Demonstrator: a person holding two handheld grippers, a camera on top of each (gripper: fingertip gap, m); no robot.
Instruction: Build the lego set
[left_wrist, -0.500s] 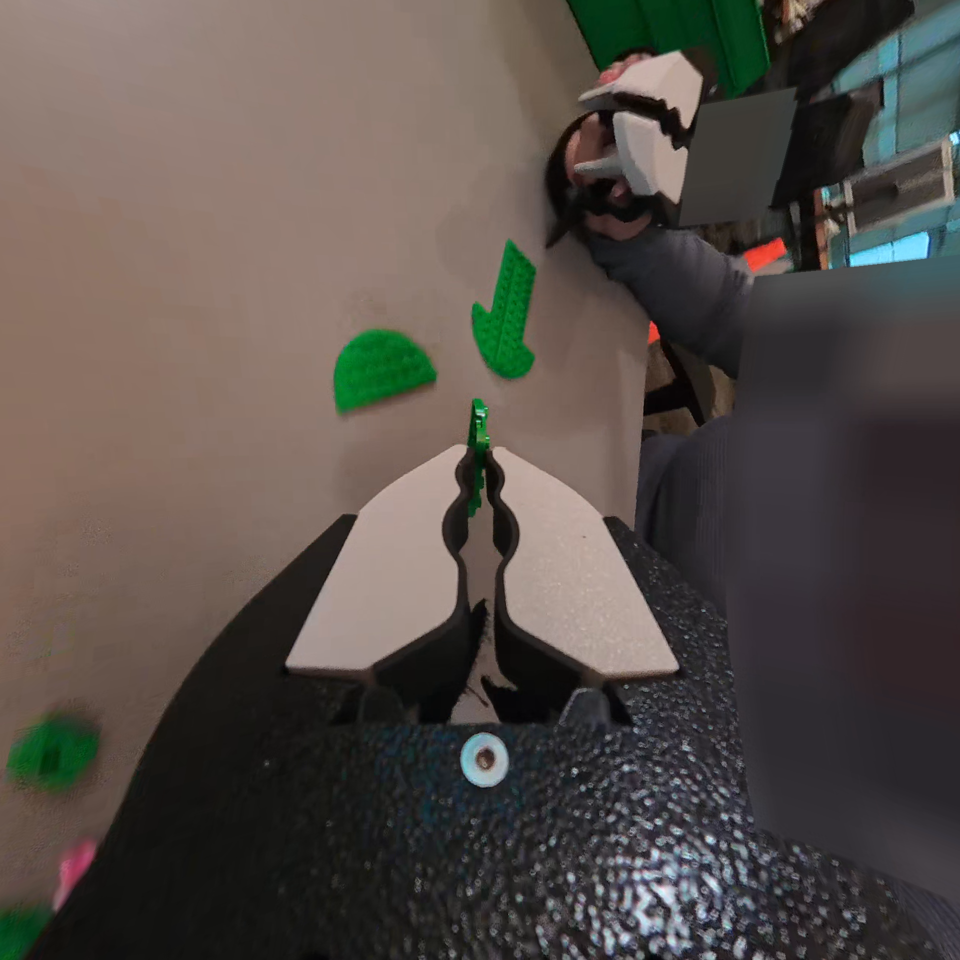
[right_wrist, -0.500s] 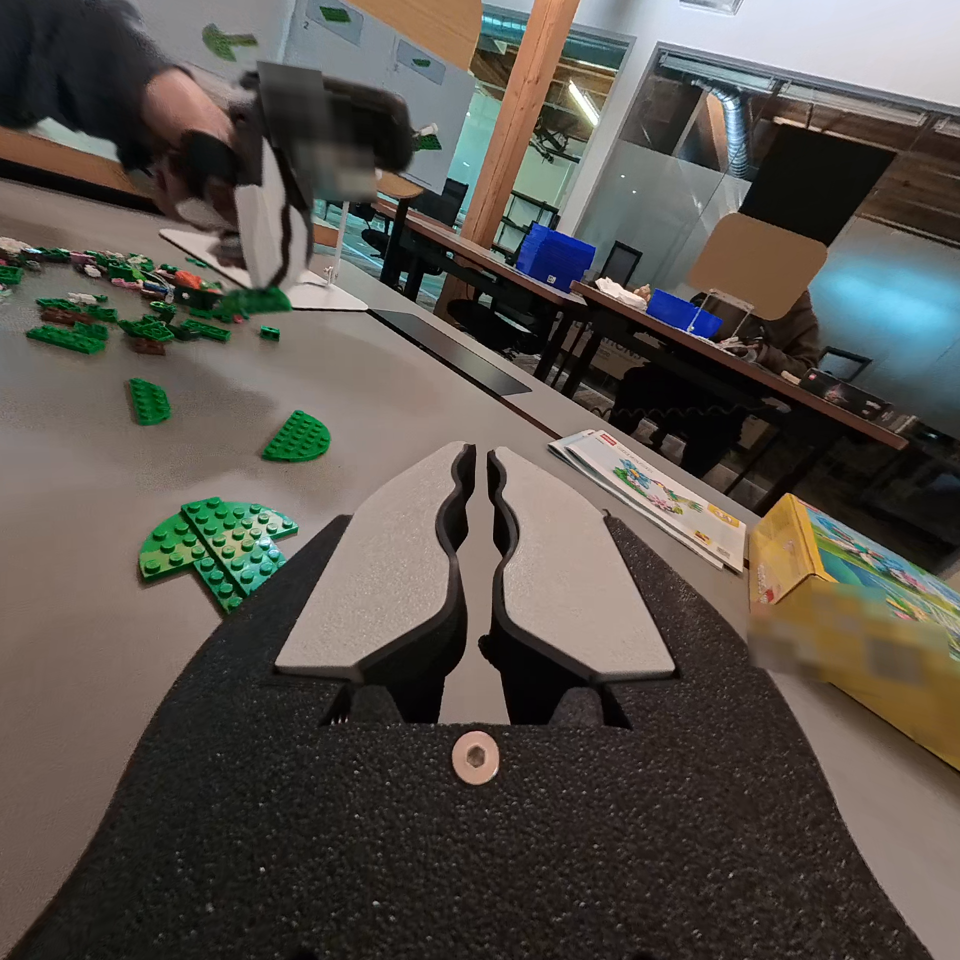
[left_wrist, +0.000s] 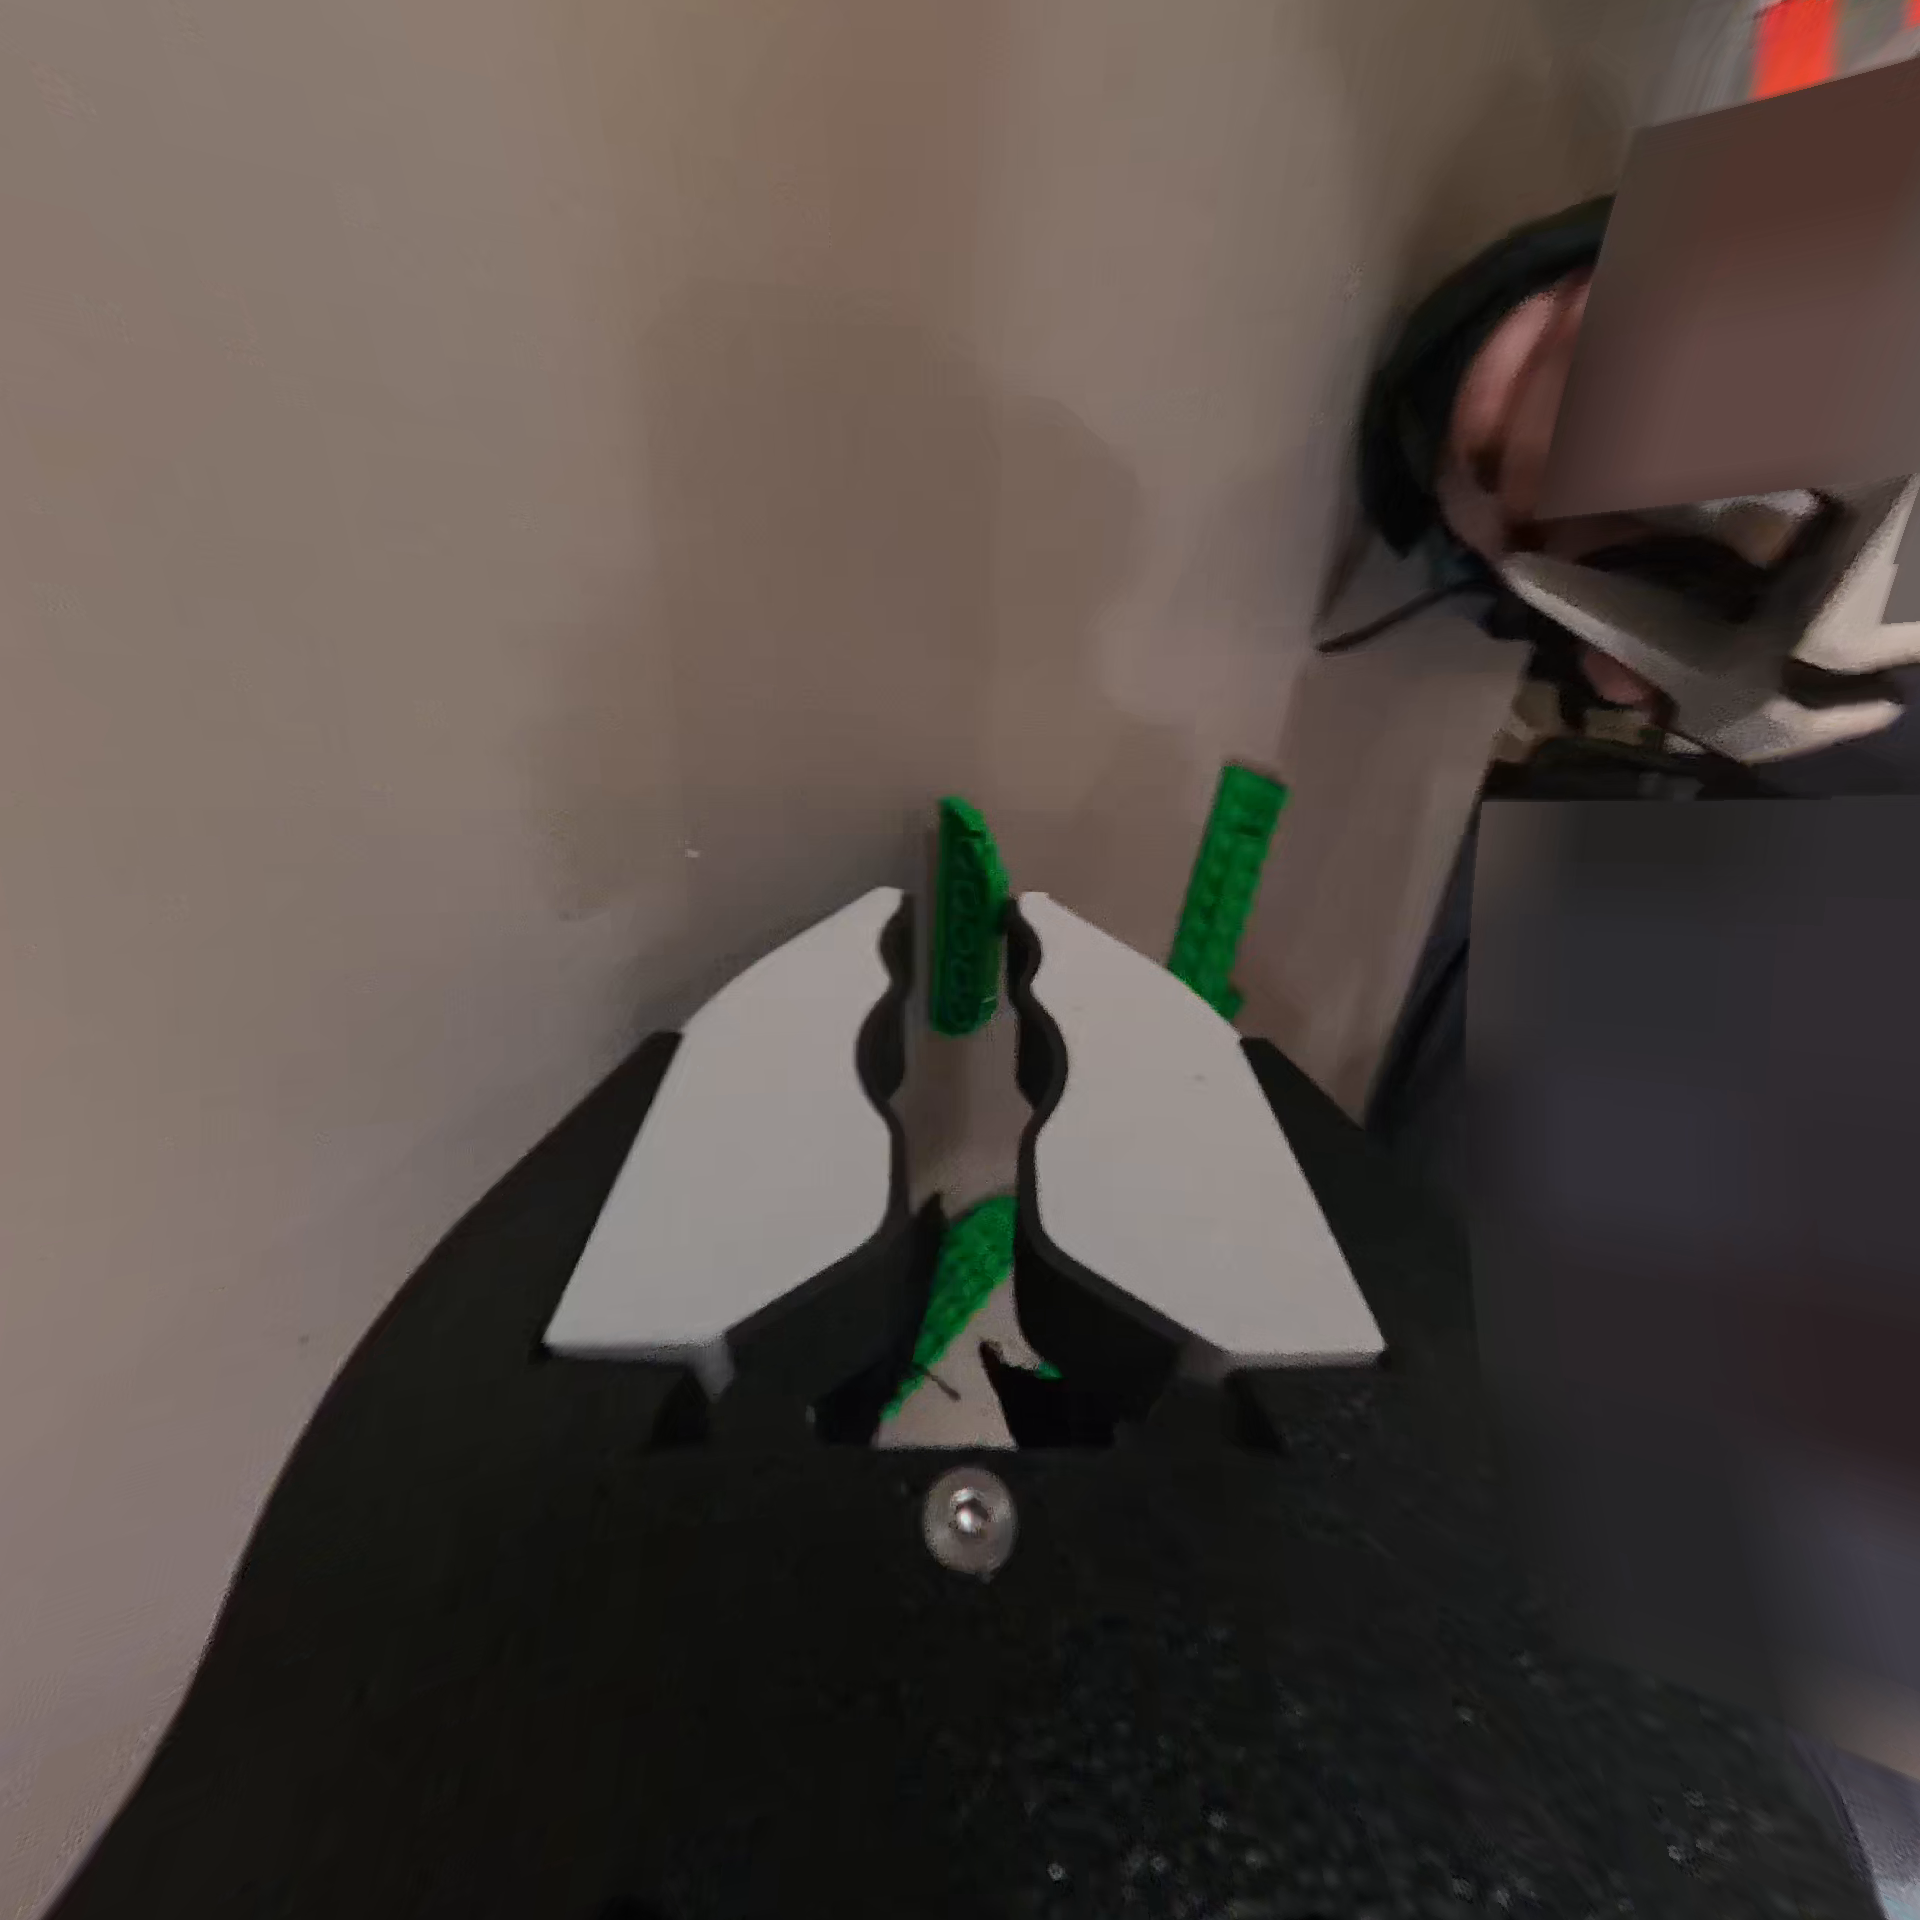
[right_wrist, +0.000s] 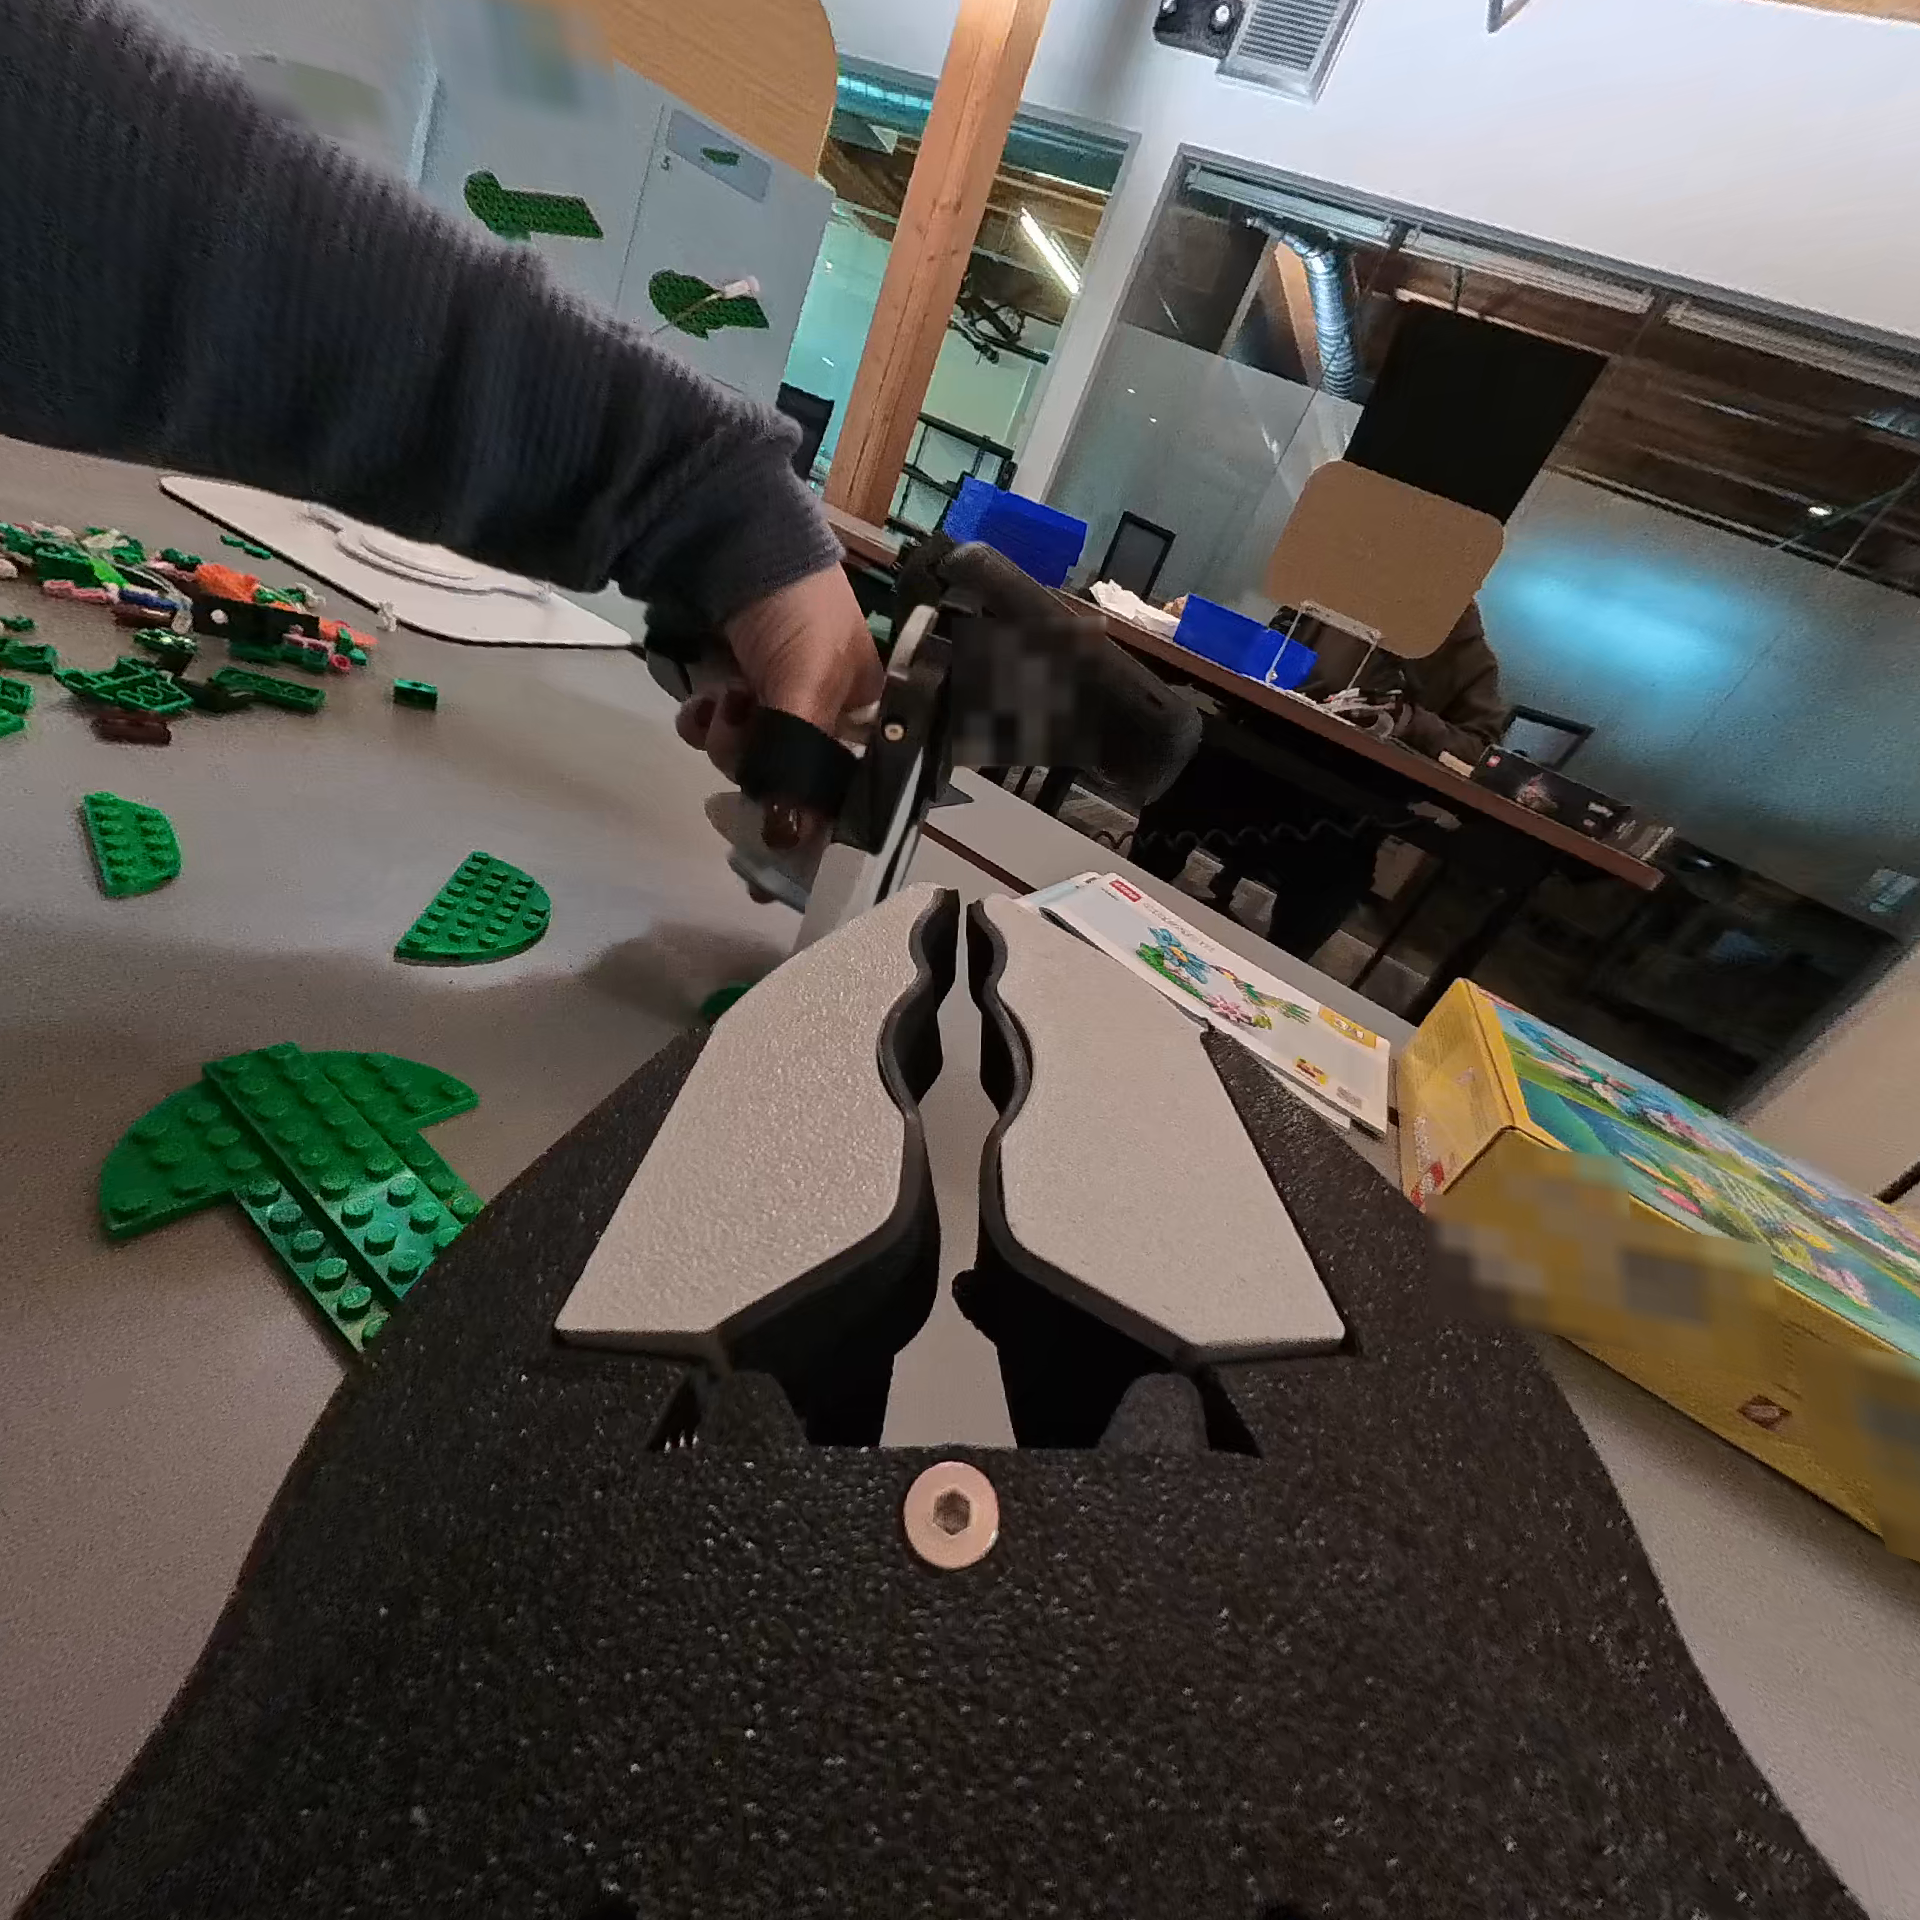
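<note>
Left gripper (left_wrist: 961, 904): fingers slightly parted, green plate (left_wrist: 968, 920) edge-on between the tips, contact unclear. Right gripper (right_wrist: 961, 914): nearly closed, empty, hovering above the desk (right_wrist: 312, 831). Assembled green plates (right_wrist: 301, 1164) lie beside it; loose brick pile (right_wrist: 156, 644) toward the far edge, yellow box (right_wrist: 1662, 1195) opposite.

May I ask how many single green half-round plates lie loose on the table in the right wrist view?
2: one half-round plate far left, another right of it. A green sliver behind the right gripper may be a third.
</note>
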